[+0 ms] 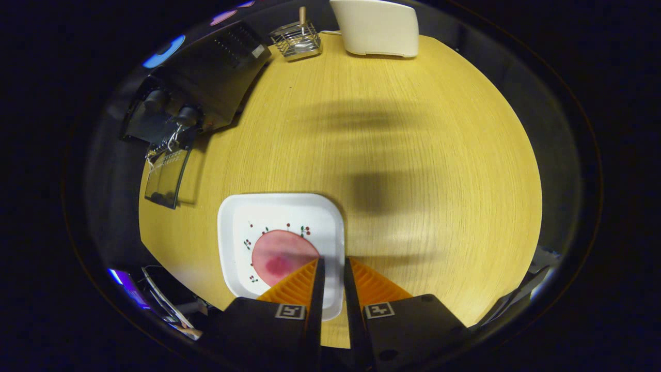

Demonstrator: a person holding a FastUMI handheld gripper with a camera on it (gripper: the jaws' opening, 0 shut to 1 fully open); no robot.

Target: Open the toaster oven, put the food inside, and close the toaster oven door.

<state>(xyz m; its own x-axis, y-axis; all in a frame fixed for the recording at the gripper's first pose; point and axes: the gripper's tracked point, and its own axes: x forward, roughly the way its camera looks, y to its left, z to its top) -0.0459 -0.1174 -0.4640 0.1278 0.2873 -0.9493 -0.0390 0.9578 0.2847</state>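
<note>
Table (413, 170) of pale wood bearing, relative to the plate (281, 212): toaster oven (206, 82) far beyond, door (166, 178) down. Pink food (281, 253) lies on the plate. Gripper (330, 266) fingers, narrowly parted, hold nothing above its near rim.

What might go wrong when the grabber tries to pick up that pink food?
The gripper has its jaws nearly shut above the white plate's edge, beside the flat pink slice. A thin slice lying flat is hard to pinch, so it may slip or the plate may slide. The toaster oven, door open, sits far across the table; the slice could drop.
</note>
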